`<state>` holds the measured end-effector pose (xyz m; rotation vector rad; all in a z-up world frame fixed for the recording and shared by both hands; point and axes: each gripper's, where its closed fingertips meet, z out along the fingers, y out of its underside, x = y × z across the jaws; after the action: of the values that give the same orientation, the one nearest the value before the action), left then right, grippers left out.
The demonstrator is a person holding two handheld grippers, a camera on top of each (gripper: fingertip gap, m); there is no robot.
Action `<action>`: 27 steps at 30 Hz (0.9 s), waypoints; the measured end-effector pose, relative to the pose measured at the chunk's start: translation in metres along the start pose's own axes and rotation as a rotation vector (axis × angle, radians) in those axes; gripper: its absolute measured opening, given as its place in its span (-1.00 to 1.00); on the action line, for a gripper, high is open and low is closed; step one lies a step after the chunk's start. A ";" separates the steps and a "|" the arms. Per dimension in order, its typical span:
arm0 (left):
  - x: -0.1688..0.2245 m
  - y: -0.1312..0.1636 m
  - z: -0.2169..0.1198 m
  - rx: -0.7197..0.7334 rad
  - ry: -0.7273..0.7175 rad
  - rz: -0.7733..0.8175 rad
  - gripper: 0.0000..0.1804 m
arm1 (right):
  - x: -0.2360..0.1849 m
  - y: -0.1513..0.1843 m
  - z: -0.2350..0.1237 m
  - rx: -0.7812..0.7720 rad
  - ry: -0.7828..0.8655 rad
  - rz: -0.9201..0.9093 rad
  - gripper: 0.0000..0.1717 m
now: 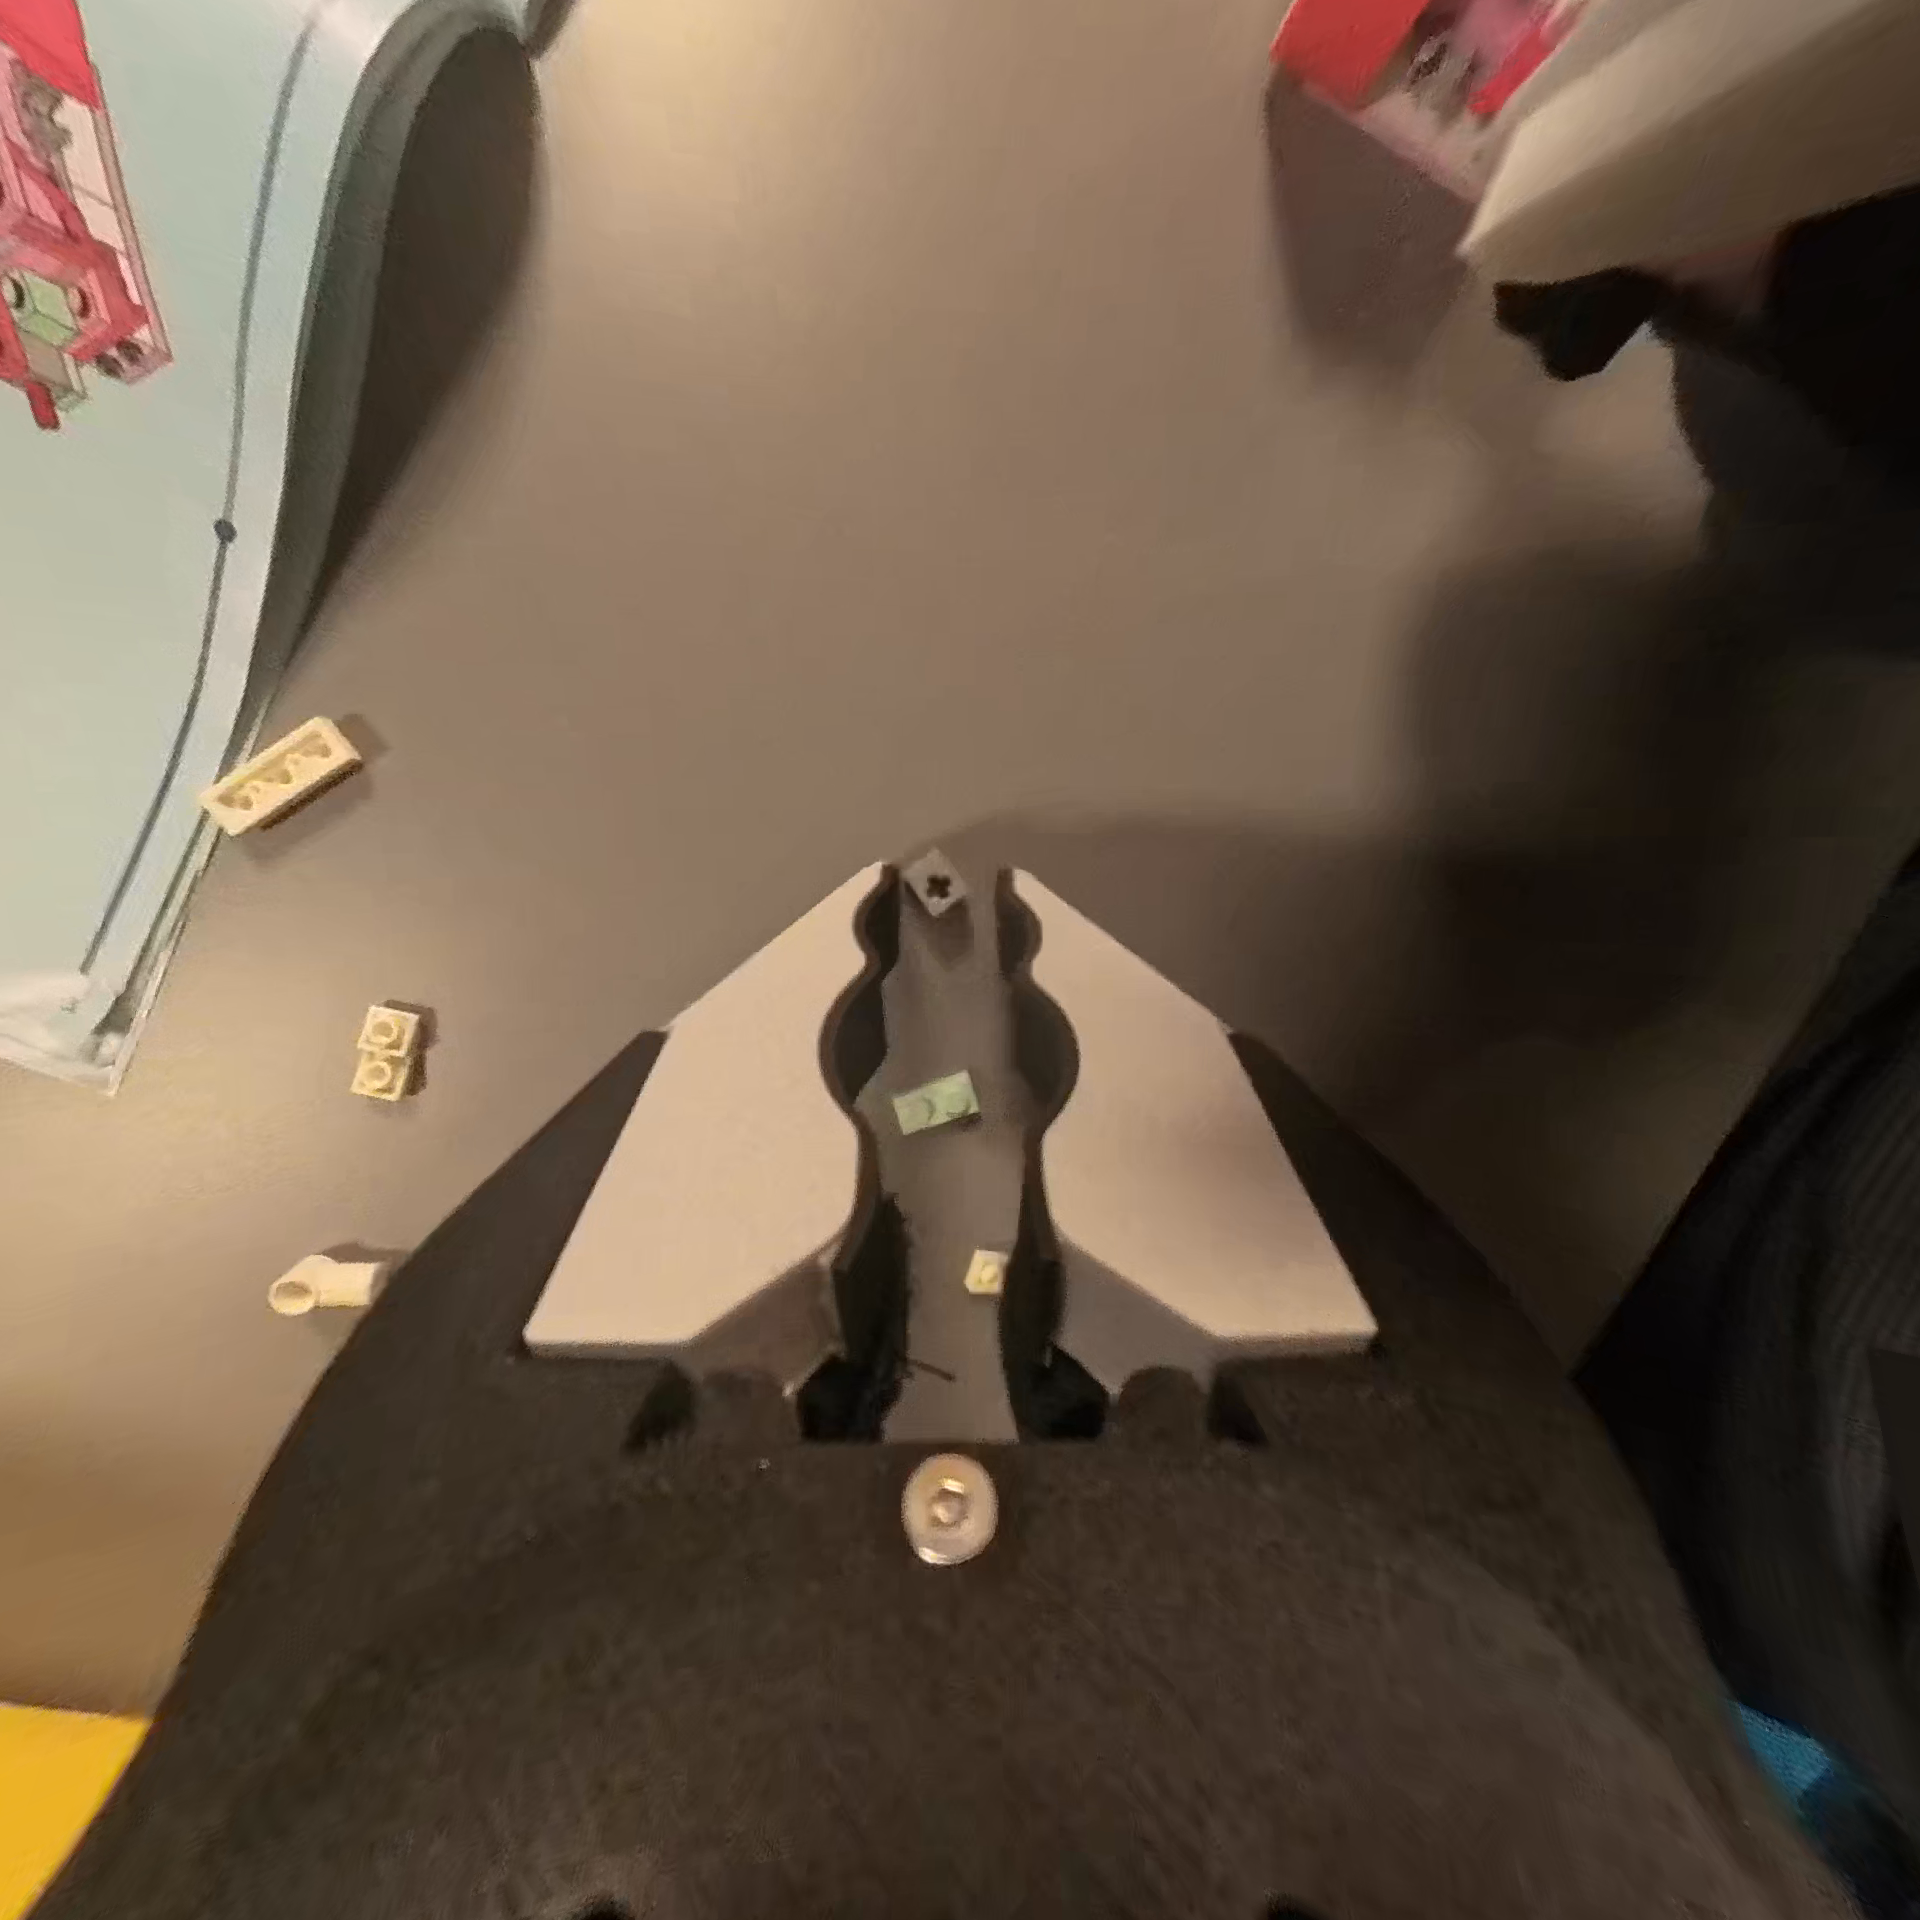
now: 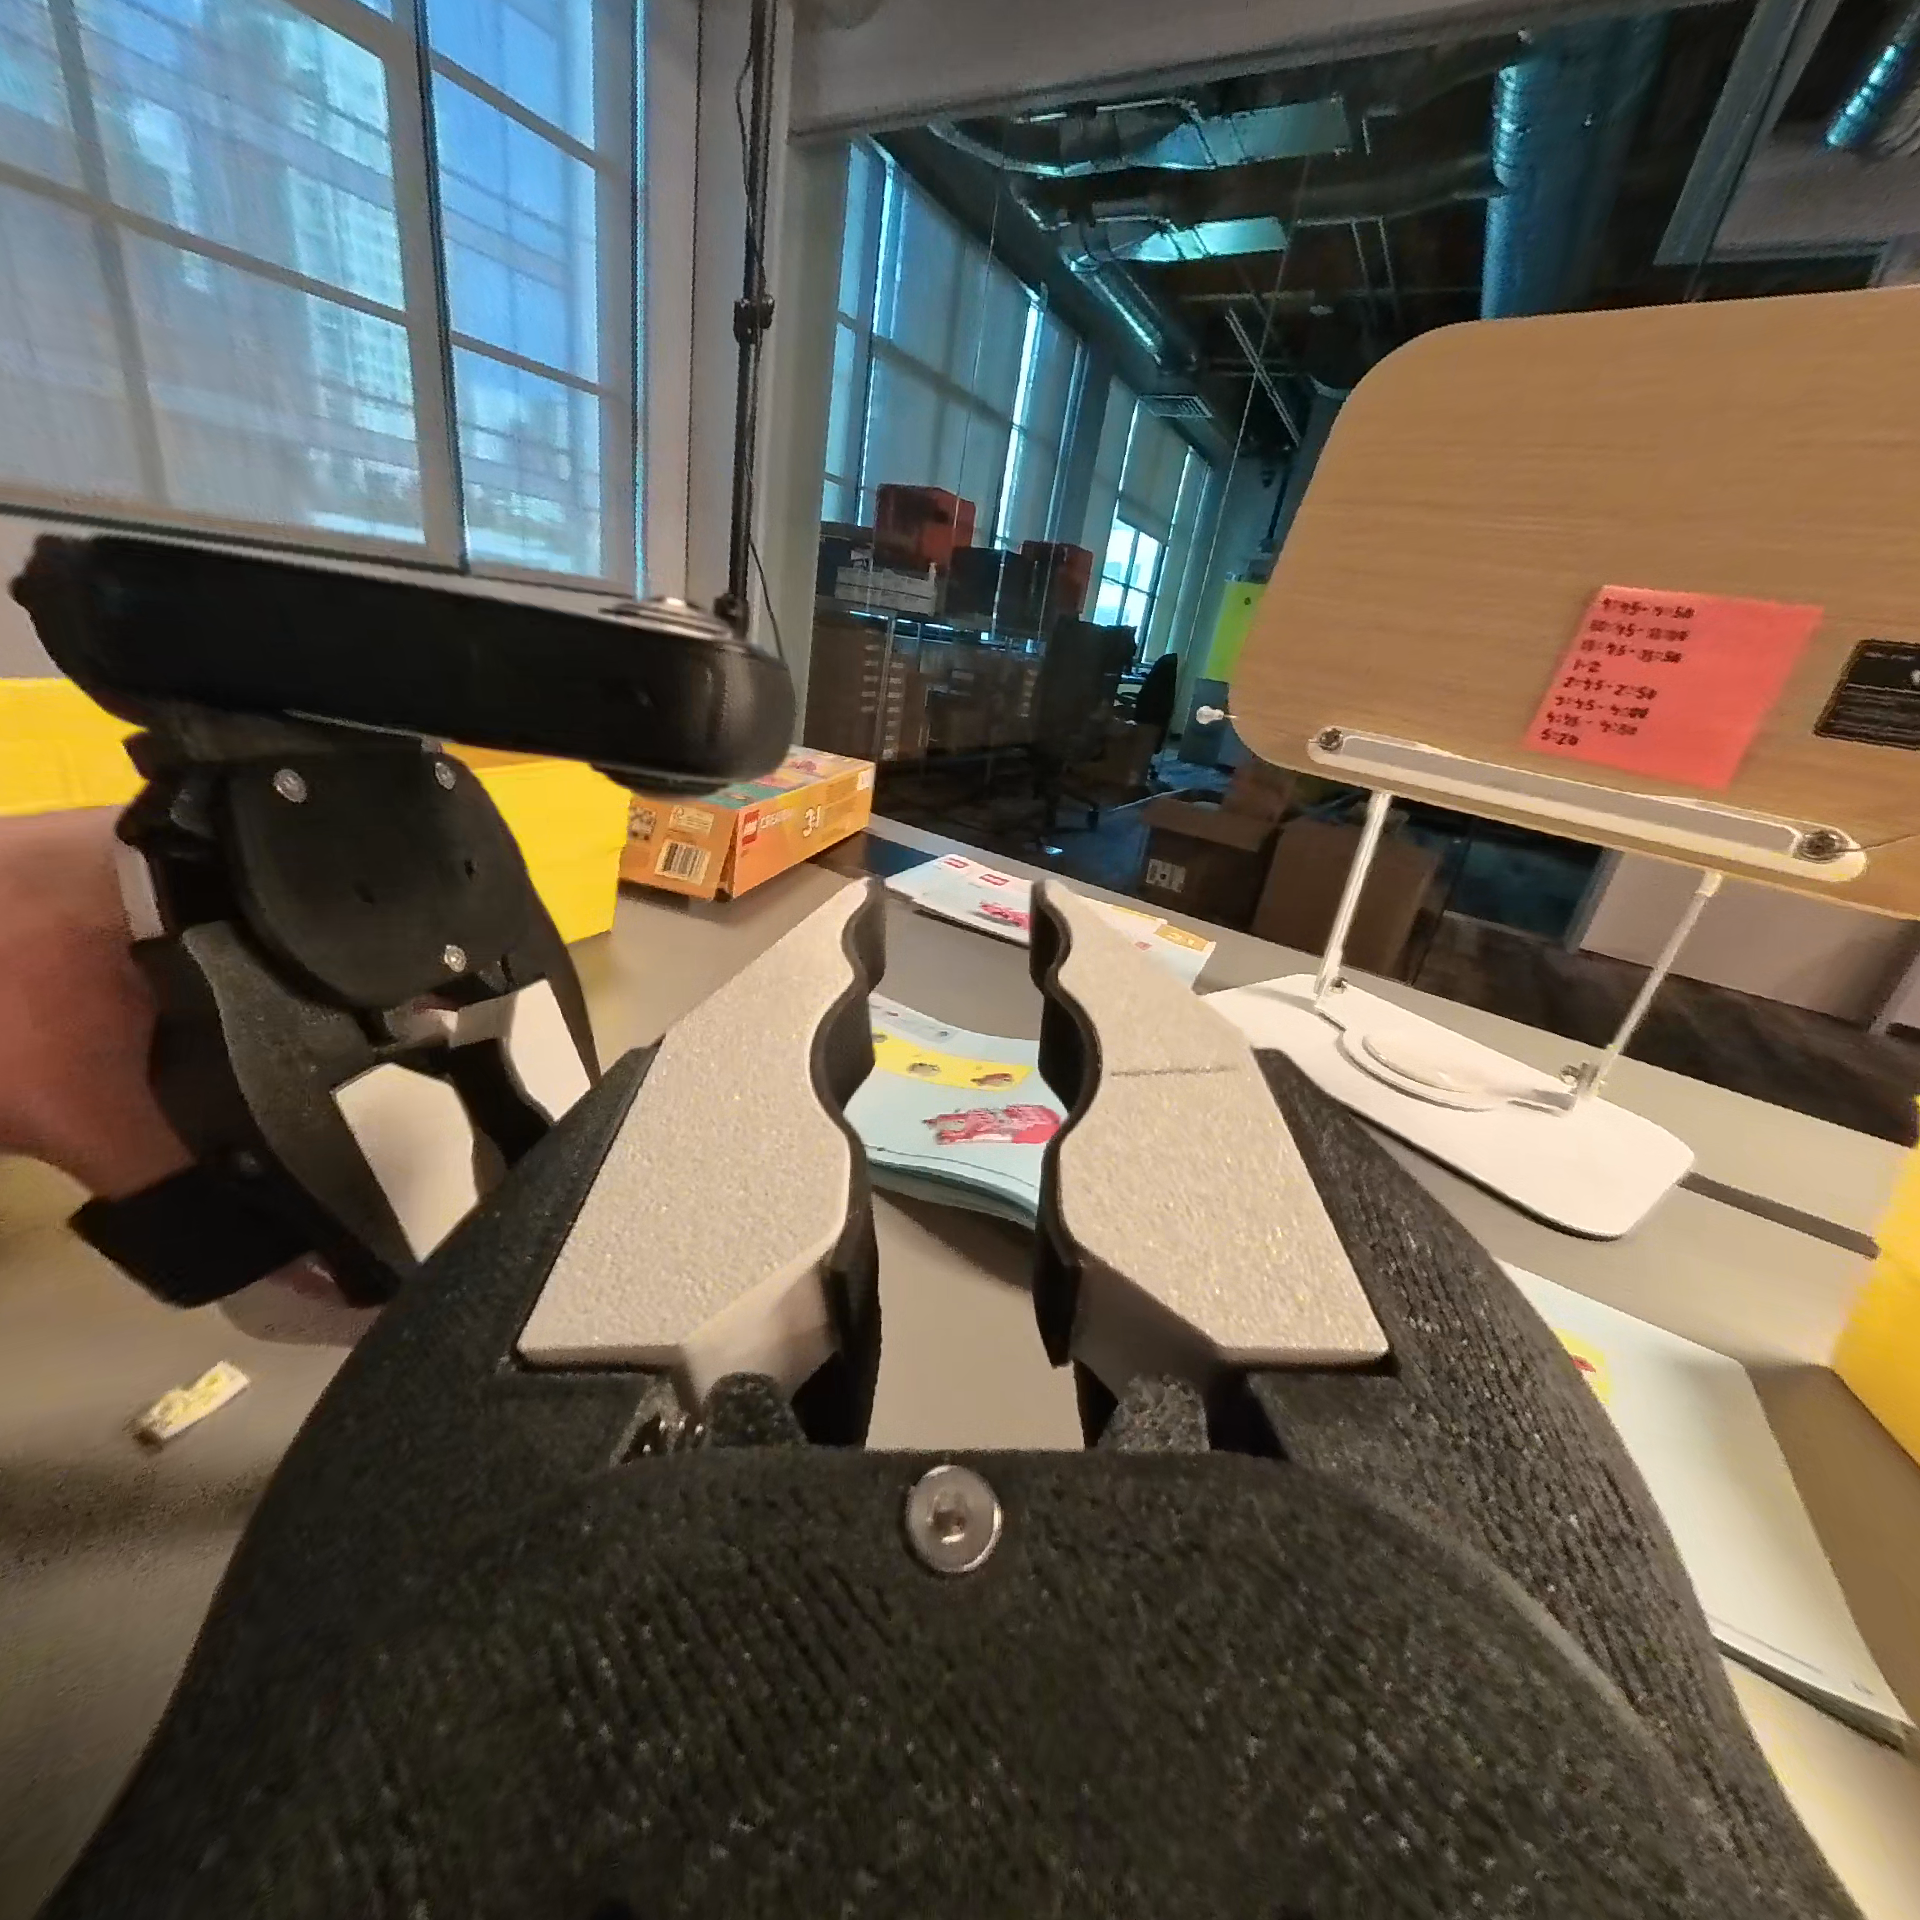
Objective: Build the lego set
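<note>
In the left wrist view my left gripper (image 1: pixel 948 875) points down at the grey table (image 1: pixel 935 520). A small grey brick with a cross-shaped hole (image 1: pixel 938 886) sits tilted between its fingertips. It lies against the left pad, and a gap shows between it and the right pad, so the jaws stand open around it. The left gripper also shows in the right wrist view (image 2: pixel 343 883), held by a hand, with its fingertips hidden. My right gripper (image 2: pixel 956 896) is open and empty, held above the table over an open instruction booklet (image 2: pixel 951 1138).
On the table near the left gripper lie a green plate (image 1: pixel 935 1107), a small cream piece (image 1: pixel 985 1270), cream plates (image 1: pixel 392 1051) (image 1: pixel 283 774), a cream tube piece (image 1: pixel 322 1288) and a booklet (image 1: pixel 125 520). The right wrist view shows an orange box (image 2: pixel 748 821), yellow bins (image 2: pixel 561 831) and a wooden book stand (image 2: pixel 1507 582).
</note>
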<state>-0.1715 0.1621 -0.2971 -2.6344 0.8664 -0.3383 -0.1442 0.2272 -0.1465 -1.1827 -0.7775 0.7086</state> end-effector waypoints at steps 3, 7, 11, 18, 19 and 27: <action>0.002 0.000 -0.001 0.045 0.026 -0.049 -0.63 | -0.006 0.000 0.000 -0.007 -0.024 -0.005 -0.70; 0.004 0.001 -0.019 0.194 0.017 -0.152 -0.37 | -0.019 0.001 0.001 -0.019 -0.088 -0.029 -0.71; 0.013 0.000 -0.058 0.422 0.030 -0.211 -0.33 | -0.057 0.035 0.005 -0.212 -0.299 0.012 -0.64; 0.029 0.018 -0.078 0.515 0.013 -0.130 -0.38 | -0.117 0.091 -0.021 -0.556 -0.642 -0.050 -1.00; 0.030 0.021 -0.077 0.520 0.005 -0.118 -0.39 | -0.121 0.100 -0.026 -0.612 -0.669 -0.053 -0.99; 0.026 0.040 -0.071 0.521 0.004 -0.146 -0.40 | -0.134 0.118 -0.030 -0.726 -0.676 -0.052 -0.82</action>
<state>-0.1953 0.0981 -0.2453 -2.2100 0.4989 -0.5268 -0.2026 0.1290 -0.2870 -1.5717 -1.7267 0.8195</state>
